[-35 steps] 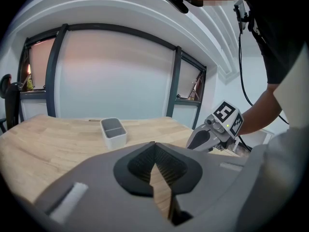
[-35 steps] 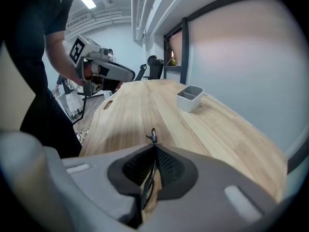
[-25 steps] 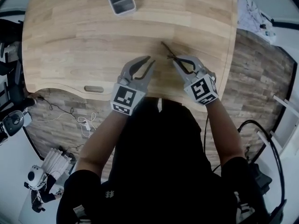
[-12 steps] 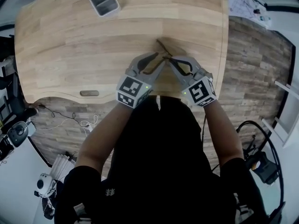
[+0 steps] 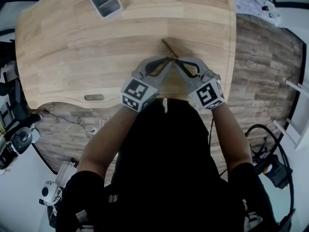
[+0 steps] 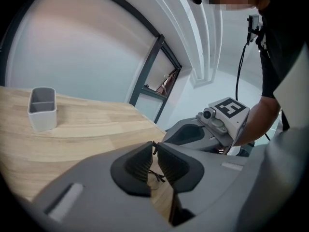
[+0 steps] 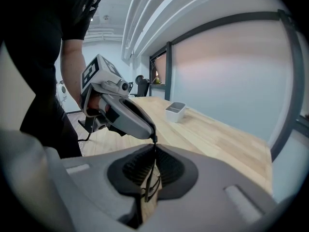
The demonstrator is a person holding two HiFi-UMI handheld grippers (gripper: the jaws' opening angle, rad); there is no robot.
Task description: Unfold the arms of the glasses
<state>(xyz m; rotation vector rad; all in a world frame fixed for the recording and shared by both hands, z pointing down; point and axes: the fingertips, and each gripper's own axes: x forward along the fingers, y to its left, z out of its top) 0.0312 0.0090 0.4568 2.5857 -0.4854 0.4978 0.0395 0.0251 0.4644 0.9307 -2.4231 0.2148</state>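
Observation:
The glasses (image 5: pixel 166 46) are thin dark wire, held just above the wooden table (image 5: pixel 72 47) near its front edge, with one arm sticking out toward the far side. My left gripper (image 5: pixel 168 62) and right gripper (image 5: pixel 176 62) meet tip to tip on them. In the left gripper view the left gripper (image 6: pixel 154 146) has just been closing, and its pads now pinch the wire (image 6: pixel 155 177). In the right gripper view the right gripper (image 7: pixel 154 146) is shut on the frame (image 7: pixel 150 180), and the left gripper (image 7: pixel 154 137) nips the wire just above it.
A grey two-compartment holder (image 5: pixel 106 1) stands at the table's far left, also seen as the holder (image 6: pixel 42 108) and the holder (image 7: pixel 175 111). The table's right edge (image 5: pixel 235 42) drops to a wood-plank floor. A small slot (image 5: pixel 94 97) sits in the front edge.
My left gripper moved right to meet the right one, opened wide at the glasses and then closed on them. The right gripper kept its hold and hardly moved.

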